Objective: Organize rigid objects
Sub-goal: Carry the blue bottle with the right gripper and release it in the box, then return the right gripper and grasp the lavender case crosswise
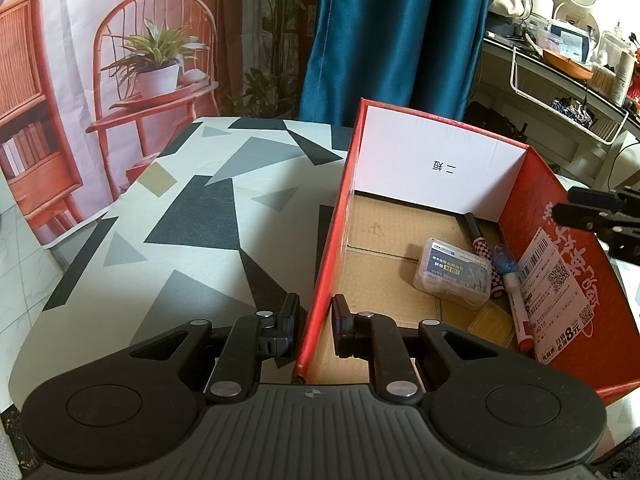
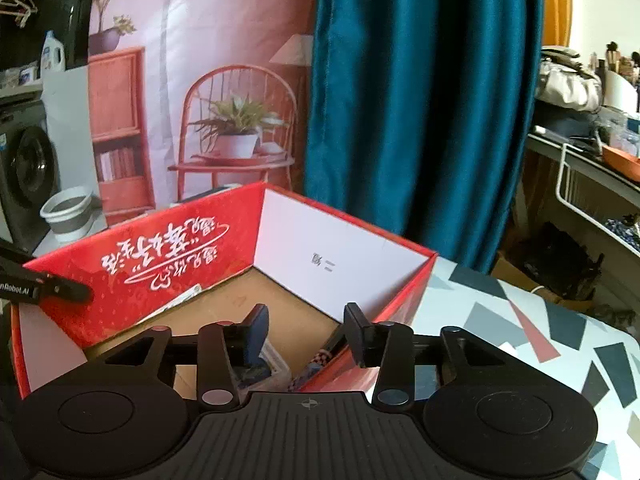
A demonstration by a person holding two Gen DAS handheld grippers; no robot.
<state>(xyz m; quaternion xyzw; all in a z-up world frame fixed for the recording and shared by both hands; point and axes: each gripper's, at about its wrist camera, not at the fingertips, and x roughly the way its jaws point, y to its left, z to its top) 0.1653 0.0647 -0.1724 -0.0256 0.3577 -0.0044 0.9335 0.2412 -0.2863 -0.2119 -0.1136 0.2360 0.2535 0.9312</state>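
A red cardboard box (image 1: 424, 152) with a white inner end wall stands open on the table. On its floor lie a clear plastic case (image 1: 454, 272), a checkered pen (image 1: 486, 252), a red-and-white marker (image 1: 518, 312) and a flat yellow piece (image 1: 491, 322). My left gripper (image 1: 316, 320) is shut on the box's left wall, one pad on each side of it. My right gripper (image 2: 306, 328) hangs open over the box's near right corner with nothing between its fingers. Below it are the clear case (image 2: 272, 368) and the checkered pen (image 2: 320, 356). The right gripper's fingers (image 1: 588, 208) show above the box's right wall.
The table (image 1: 192, 220) carries a grey, black and white triangle-patterned cloth, bare to the left of the box. A teal curtain (image 1: 400, 32) hangs behind. A cluttered shelf with a wire basket (image 1: 560, 60) stands at the right. A washing machine (image 2: 28, 168) and a basin (image 2: 68, 208) are far left.
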